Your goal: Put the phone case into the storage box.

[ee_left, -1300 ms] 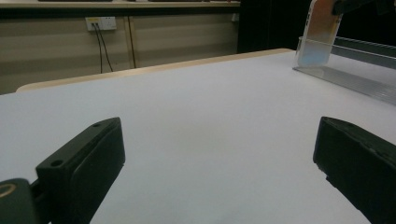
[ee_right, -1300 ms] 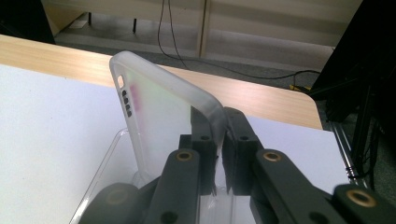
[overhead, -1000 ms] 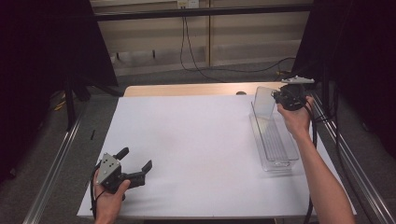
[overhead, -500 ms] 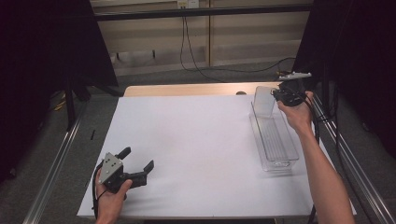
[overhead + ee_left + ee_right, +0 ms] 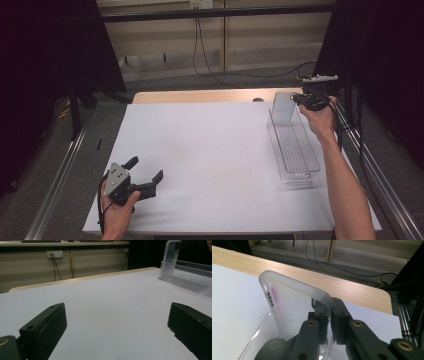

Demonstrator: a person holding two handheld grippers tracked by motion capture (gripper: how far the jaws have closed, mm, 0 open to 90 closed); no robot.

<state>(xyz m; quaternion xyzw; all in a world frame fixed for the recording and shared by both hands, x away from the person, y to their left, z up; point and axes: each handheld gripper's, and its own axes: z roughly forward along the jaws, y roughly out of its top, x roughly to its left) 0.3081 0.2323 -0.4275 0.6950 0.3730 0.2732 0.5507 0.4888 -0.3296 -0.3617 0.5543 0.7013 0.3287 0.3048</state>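
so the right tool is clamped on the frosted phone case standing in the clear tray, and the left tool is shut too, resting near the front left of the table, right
One slip: the left tool is open, not shut. The left gripper view shows its two black jaws far apart with bare table between them. The rest holds: the right tool is clamped on the edge of the frosted phone case, which stands in the clear tray, as the right gripper view shows.

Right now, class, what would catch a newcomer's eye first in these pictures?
The frosted translucent phone case, standing upright at the far end of the clear plastic tray on the white table's right, pinched by the right gripper. Near the front left edge, the left gripper rests open.
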